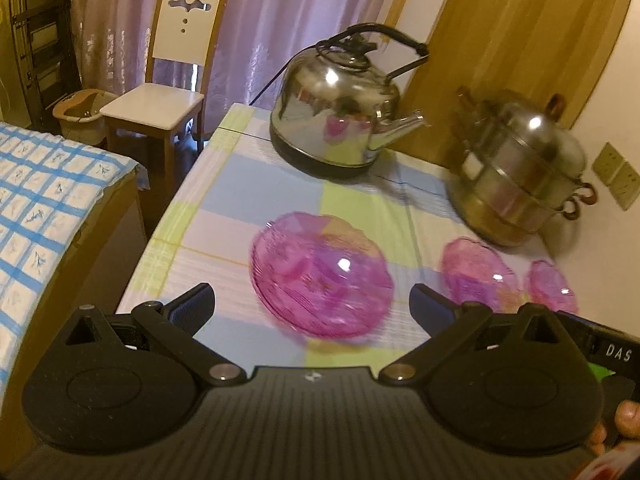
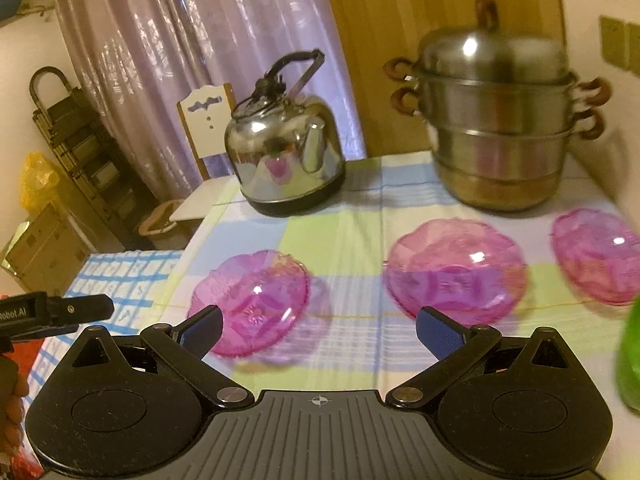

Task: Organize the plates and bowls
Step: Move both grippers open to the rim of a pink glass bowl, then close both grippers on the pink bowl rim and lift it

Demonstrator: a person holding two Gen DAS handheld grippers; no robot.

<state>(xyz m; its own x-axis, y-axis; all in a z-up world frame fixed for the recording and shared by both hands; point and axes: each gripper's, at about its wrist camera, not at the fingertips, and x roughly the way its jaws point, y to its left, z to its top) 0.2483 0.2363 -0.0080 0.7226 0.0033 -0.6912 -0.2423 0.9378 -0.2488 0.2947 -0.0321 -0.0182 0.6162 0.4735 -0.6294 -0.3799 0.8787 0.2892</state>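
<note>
Three pink glass bowls sit in a row on the checked tablecloth. In the left wrist view the left bowl [image 1: 322,274] lies just ahead of my open, empty left gripper [image 1: 312,306]; the middle bowl [image 1: 476,272] and right bowl [image 1: 552,286] are further right. In the right wrist view my right gripper [image 2: 320,330] is open and empty, above the cloth between the left bowl [image 2: 252,302] and the middle bowl [image 2: 456,270]; the right bowl [image 2: 596,254] is at the far right. The left gripper's body [image 2: 56,310] shows at the left edge.
A steel kettle [image 1: 338,114] [image 2: 284,160] and a stacked steel steamer pot [image 1: 520,176] [image 2: 500,128] stand at the back of the table [image 1: 224,216]. A chair [image 1: 168,80] and a bed [image 1: 40,200] lie left. A green object [image 2: 630,356] sits at the right edge.
</note>
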